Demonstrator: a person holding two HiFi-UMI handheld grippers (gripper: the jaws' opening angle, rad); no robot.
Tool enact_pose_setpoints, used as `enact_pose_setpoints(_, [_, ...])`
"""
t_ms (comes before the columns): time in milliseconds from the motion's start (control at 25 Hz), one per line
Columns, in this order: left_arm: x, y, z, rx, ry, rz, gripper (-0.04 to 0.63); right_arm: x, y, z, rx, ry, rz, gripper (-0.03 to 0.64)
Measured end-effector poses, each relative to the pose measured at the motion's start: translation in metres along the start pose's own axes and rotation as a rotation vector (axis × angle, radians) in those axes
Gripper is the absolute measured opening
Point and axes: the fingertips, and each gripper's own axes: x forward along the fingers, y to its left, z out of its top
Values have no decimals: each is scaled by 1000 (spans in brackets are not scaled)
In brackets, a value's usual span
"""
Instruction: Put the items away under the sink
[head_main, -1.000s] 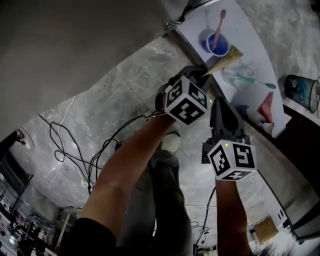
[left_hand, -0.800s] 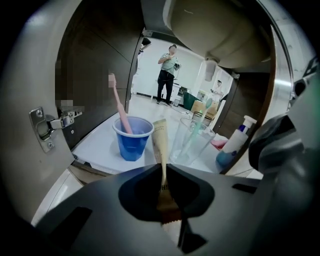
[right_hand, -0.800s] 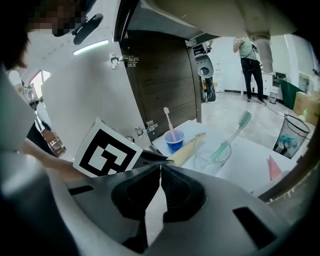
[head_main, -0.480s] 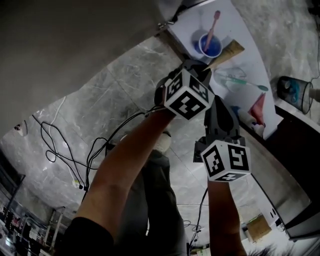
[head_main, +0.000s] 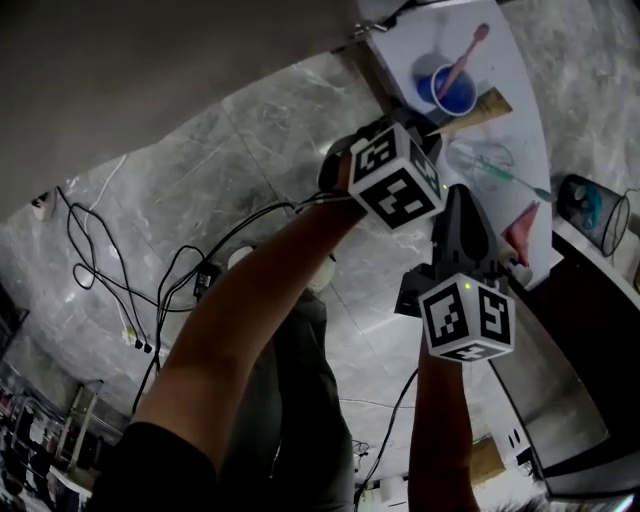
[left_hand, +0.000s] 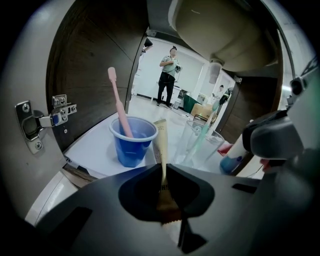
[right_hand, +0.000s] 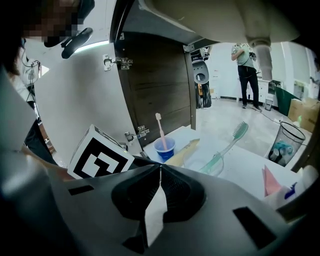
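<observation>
Between the jaws of the left gripper (left_hand: 163, 170) a flat tan tube (left_hand: 160, 140) is sitting pinched close to its zigzag-cut near end. Its length is reaching out over the white shelf (left_hand: 95, 150) beneath the sink basin (left_hand: 220, 30), with the far end just beside the blue cup (left_hand: 131, 145) that is holding a pink toothbrush (left_hand: 117, 100). The right gripper (right_hand: 160, 170) is riding alongside, its jaws closed on nothing. Compared with a second ago, both grippers are sitting a little further along the shelf edge, and the grip is staying as it was. By my judgement the tube is nearing its spot, with the release not yet made. A clear glass (left_hand: 200, 145) with a green toothbrush (left_hand: 207, 125) is already standing near the cup. Dark print is showing on the tube by the jaws, too small to read. The marker cube (head_main: 398, 186) is carrying only black-and-white squares, no words.
</observation>
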Motion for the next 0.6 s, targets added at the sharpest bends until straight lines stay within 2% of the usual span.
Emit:
enact_pose_setpoints(400, [11,-2,5,1,12,4,32,5,-9,-4,28,-3,-15,37])
enact_pose_setpoints(480, [12,-2,11,2,-2,18,32,3,-13,-7,39,-1,-21,37])
enact_pose_setpoints(600, [11,-3,23,-7,-65,38,44,1,-16,-10,50,-2,-32,37])
